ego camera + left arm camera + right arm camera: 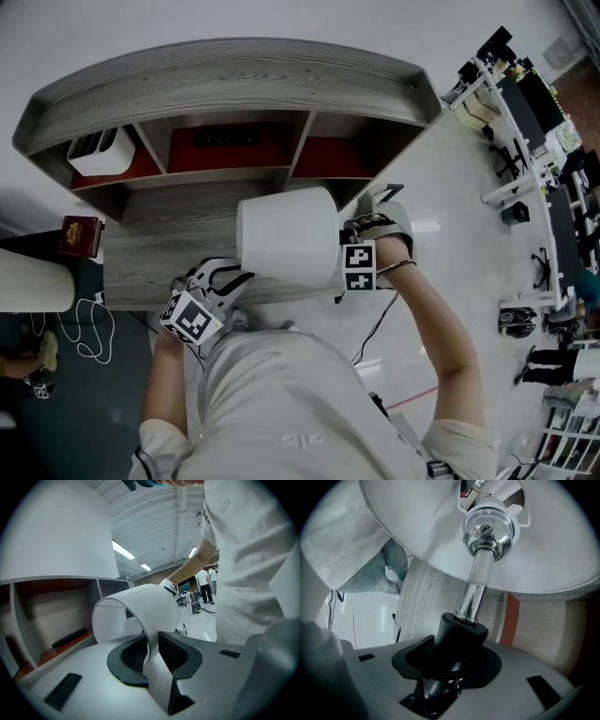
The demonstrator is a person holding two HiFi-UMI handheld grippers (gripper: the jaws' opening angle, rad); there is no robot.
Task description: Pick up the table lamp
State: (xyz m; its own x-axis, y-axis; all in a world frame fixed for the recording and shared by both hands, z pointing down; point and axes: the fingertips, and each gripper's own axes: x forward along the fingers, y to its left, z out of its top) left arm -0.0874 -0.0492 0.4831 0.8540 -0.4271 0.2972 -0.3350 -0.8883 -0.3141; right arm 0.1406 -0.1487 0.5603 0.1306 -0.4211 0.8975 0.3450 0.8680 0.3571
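The biggest thing is the grey shelf unit (234, 70) of grained wood, with a curved top board and compartments with dark red back panels. Below it lies the tabletop (159, 253), made of the same streaked grey wood.

In the head view the table lamp (286, 239) is in the middle, over the front part of the tabletop and carried by both grippers. It is strongly tilted, so the curved side of its shade (140, 606) faces upward. The shade is a plain white cylinder, matte and thin-walled.

The left gripper (152, 656) is at 7 o'clock from the shade. Its jaws stand only a little apart and press their dark ribbed pads on the two sides of the thin wall at the shade's rim.

The right gripper (450, 663) is at 3 o'clock from the shade. Its jaws are about half closed and clamp a black, smooth, tapered collar (459, 637).

From this collar a round polished chrome stem (476, 585) rises to a shiny bell-shaped socket under the shade.

A slim black bar (69, 637) lies in one compartment.
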